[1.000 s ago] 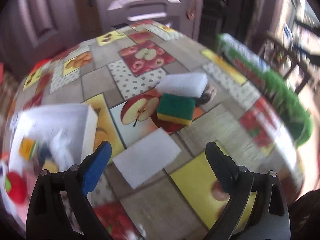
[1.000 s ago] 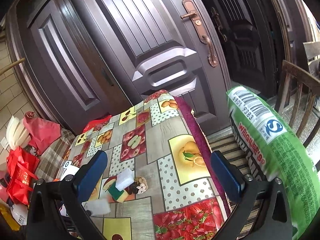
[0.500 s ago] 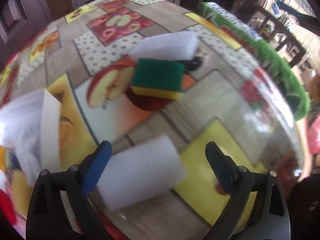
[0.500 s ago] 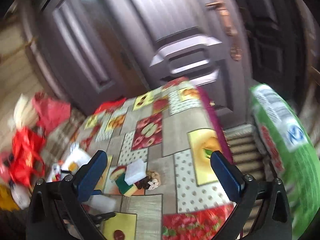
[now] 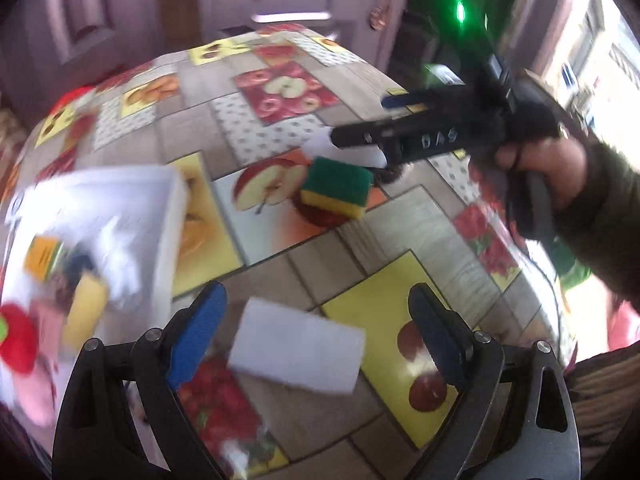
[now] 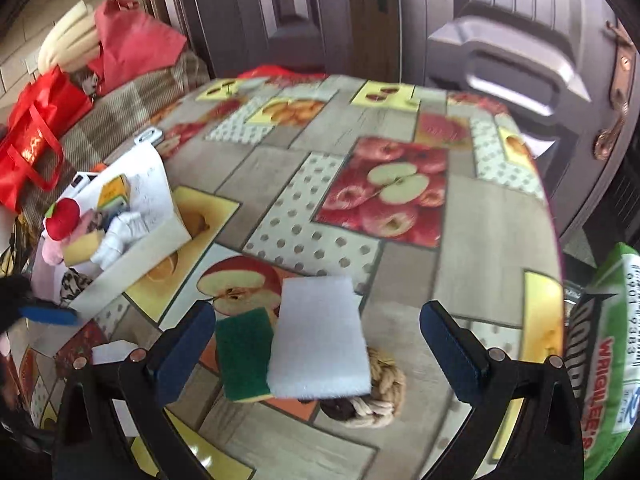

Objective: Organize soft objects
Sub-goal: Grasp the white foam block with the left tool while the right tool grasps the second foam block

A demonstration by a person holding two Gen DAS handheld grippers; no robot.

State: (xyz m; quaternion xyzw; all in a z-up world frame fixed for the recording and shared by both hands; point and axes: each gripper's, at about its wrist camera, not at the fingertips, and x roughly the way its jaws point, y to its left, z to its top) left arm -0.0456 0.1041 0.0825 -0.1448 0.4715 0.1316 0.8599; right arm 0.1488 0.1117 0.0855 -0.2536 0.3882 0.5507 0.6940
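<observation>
In the left wrist view my left gripper is open around a white foam sponge lying flat on the fruit-print tablecloth. A green and yellow sponge lies farther back. My right gripper hovers above it. In the right wrist view my right gripper is open above a second white sponge, which lies on a braided rope ball beside the green sponge. A white box at the left holds several soft things.
The white box also shows at the left of the left wrist view. A green packet stands off the table's right edge. A dark door is behind the table. Red bags lie at the far left.
My left gripper has come down around the near white sponge. My right gripper has swung in from high above the table to just over the green sponge and second white sponge.
</observation>
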